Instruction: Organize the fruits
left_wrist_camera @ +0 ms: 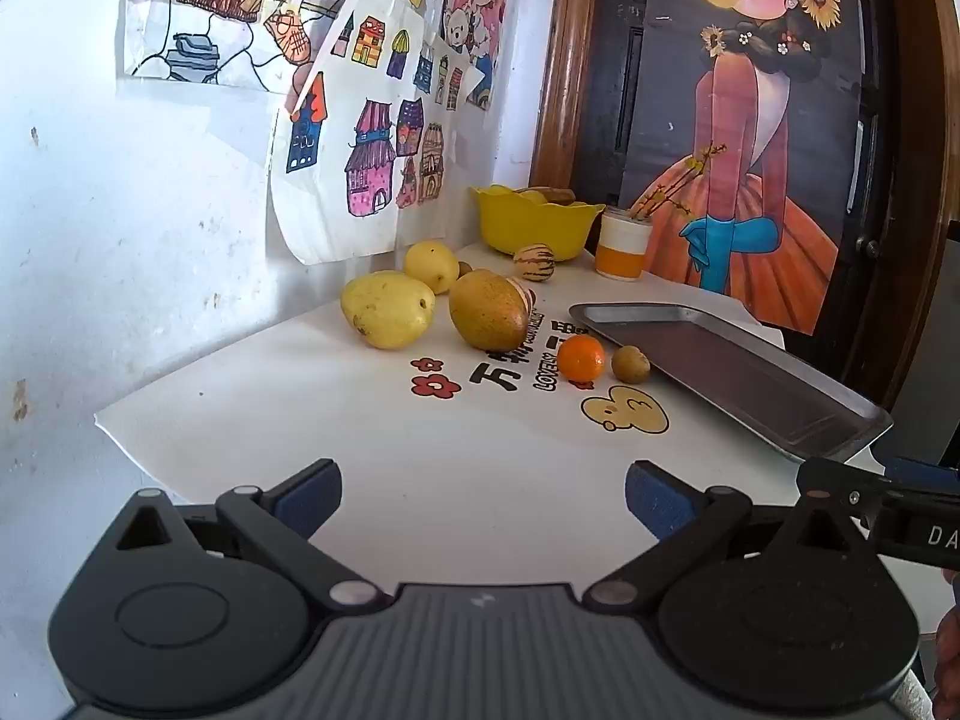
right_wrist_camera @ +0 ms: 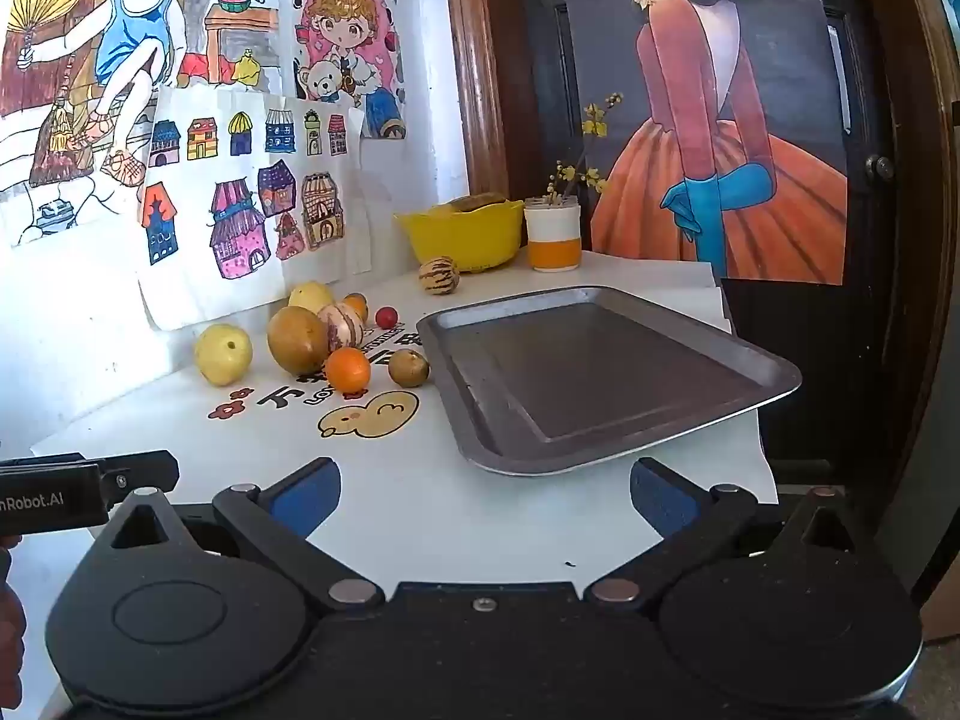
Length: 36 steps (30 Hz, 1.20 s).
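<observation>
Two released tools, left tool (left_wrist_camera: 483, 495) and right tool (right_wrist_camera: 485, 495), above white table (left_wrist_camera: 372, 420) beside drawing-covered wall (left_wrist_camera: 150, 192).

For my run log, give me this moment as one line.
left gripper: open, holding nothing | right gripper: open, holding nothing | tray: no fruit | orange, other fruits: on table | stage: none moved yet

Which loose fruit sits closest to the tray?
The small brown-green round fruit, right of the orange. It lies almost against the metal tray edge; every other loose fruit sits farther left or back.
</observation>
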Each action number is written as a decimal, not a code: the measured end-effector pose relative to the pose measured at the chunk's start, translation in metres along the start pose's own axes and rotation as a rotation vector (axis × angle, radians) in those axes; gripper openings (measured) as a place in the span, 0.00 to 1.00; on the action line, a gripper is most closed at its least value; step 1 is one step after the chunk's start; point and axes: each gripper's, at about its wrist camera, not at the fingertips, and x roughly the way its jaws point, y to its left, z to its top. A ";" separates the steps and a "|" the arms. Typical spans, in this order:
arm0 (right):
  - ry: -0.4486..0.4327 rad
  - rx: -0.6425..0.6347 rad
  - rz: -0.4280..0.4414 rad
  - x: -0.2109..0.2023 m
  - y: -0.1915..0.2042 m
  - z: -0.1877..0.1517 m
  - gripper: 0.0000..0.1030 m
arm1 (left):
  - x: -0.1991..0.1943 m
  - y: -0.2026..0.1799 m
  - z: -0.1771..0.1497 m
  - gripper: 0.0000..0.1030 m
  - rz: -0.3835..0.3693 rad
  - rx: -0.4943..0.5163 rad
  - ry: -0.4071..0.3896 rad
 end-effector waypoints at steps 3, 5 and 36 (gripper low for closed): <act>0.000 -0.002 -0.001 0.000 0.000 0.000 0.99 | 0.000 0.000 0.000 0.99 0.000 0.003 0.000; 0.001 -0.003 -0.001 0.000 0.000 0.000 1.00 | 0.000 0.001 0.001 1.00 0.001 0.004 -0.002; 0.003 -0.003 -0.001 0.000 0.001 0.000 0.99 | 0.002 0.001 -0.002 0.99 0.009 0.007 0.004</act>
